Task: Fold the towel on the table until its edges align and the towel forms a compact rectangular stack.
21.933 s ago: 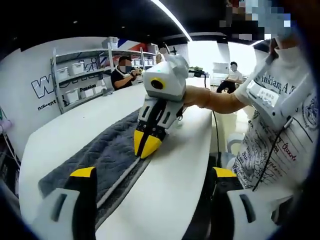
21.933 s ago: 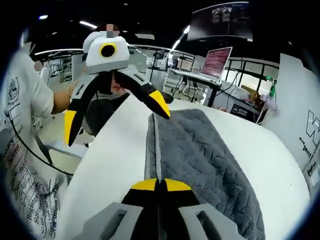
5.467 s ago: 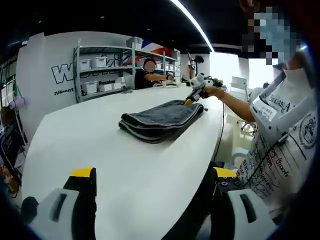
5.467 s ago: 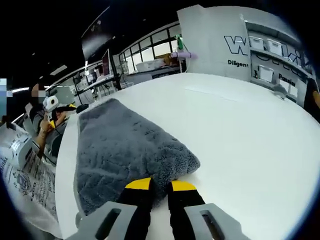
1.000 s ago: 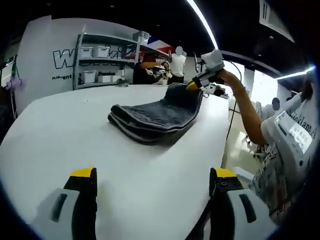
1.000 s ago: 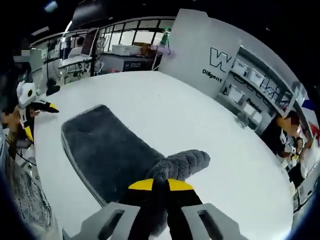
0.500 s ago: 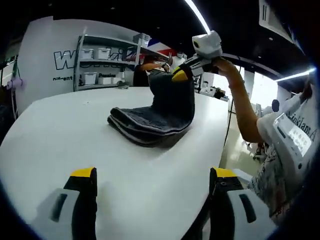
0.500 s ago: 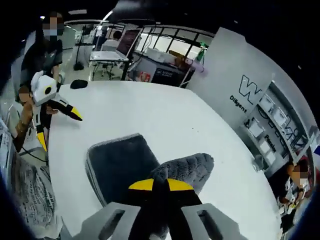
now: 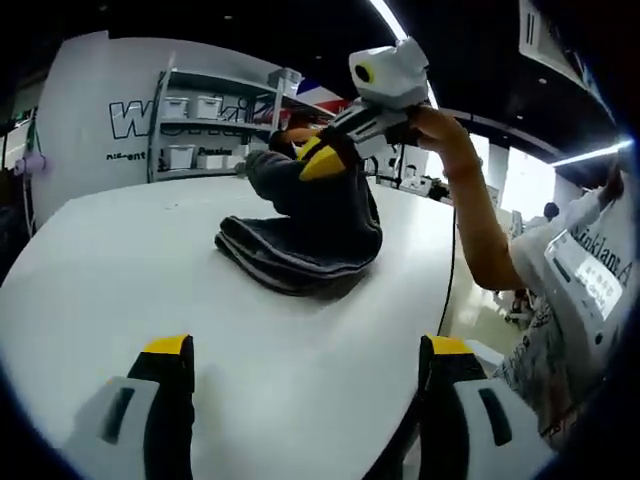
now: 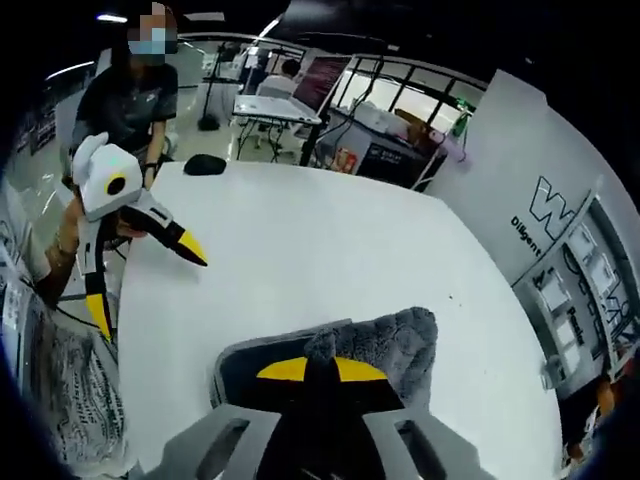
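Observation:
The grey towel (image 9: 300, 245) lies as a thick folded stack in the middle of the white table (image 9: 110, 270). Its far end is raised and curled over the stack, pinched in my right gripper (image 9: 322, 160), which hangs above it on a person's hand. In the right gripper view the shut jaws of my right gripper (image 10: 312, 371) hold a plush fold of the towel (image 10: 395, 345) above the lower layer. My left gripper (image 9: 305, 348) is open, low over the bare table, well short of the towel. From the other side, my left gripper (image 10: 145, 285) stands open near the table's edge.
Shelves with white bins (image 9: 190, 130) stand against the wall behind the table. A person in a dark shirt (image 10: 130, 100) and desks with a laptop (image 10: 322, 80) lie beyond the table's far side. The holder's printed shirt (image 9: 580, 290) is at the right.
My right gripper has lifted the towel's far end and carried it over the stack toward the left gripper. The left gripper has stayed open and still.

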`<state>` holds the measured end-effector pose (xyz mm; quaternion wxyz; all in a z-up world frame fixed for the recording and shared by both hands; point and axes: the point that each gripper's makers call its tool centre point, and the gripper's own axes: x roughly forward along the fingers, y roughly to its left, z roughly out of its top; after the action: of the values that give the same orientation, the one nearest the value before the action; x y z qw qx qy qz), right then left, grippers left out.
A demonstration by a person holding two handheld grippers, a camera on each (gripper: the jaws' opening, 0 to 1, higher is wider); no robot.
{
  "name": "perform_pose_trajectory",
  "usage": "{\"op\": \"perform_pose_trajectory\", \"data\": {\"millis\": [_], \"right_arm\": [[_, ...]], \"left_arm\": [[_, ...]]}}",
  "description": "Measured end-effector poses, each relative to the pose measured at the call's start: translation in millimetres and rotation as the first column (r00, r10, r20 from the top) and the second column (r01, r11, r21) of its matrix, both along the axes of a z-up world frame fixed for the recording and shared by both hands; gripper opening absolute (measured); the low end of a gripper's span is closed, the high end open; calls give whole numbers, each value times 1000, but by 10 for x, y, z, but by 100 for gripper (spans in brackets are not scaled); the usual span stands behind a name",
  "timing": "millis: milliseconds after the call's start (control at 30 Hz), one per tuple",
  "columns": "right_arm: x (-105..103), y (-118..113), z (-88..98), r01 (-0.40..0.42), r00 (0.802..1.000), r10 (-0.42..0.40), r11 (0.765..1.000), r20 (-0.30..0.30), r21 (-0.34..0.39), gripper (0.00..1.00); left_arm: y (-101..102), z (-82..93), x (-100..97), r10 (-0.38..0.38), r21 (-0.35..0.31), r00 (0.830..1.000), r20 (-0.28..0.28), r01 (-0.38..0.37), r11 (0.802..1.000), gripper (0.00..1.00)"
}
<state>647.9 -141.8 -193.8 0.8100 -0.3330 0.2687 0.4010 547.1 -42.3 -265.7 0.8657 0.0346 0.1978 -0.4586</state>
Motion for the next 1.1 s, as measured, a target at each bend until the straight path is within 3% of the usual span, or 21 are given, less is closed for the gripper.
{"op": "perform_pose_trajectory", "data": {"millis": [300,433,533,633,733,800,900,1067,1100], "right_arm": [[-11,147,-489,-18,993,21,1000,-114,25,8],[-42,171,-600,-20,989,26,999,-147,40,11],[-68,187,-544,-26,990,37,997,-139,78,14],[-132,234,-377,-43,991,65,984,-119,175,21],[-226,242,-179,-68,992,93,961,-82,270,33],[-289,199,-66,-82,994,100,948,-44,307,47],[-366,24,57,-57,998,62,939,-5,338,65],[-438,-343,77,17,999,-26,941,21,338,82],[-490,-513,37,40,999,-50,941,22,336,85]], "left_arm": [[-28,-23,5,2,3,1000,-11,-2,1000,98],[-35,-18,3,4,0,1000,-14,-4,1000,98],[-46,-9,5,5,-2,1000,-17,-5,1000,97],[-53,-7,1,1,2,1000,-17,-1,1000,97],[-50,28,12,2,-17,1000,-18,-2,1000,97],[-50,44,24,5,-21,1000,-15,-5,1000,97],[-58,72,59,8,-17,1000,-8,-8,1000,97],[-106,137,91,-1,-12,1000,8,1,1000,97],[-129,164,111,-4,-13,1000,13,5,1000,97]]}}
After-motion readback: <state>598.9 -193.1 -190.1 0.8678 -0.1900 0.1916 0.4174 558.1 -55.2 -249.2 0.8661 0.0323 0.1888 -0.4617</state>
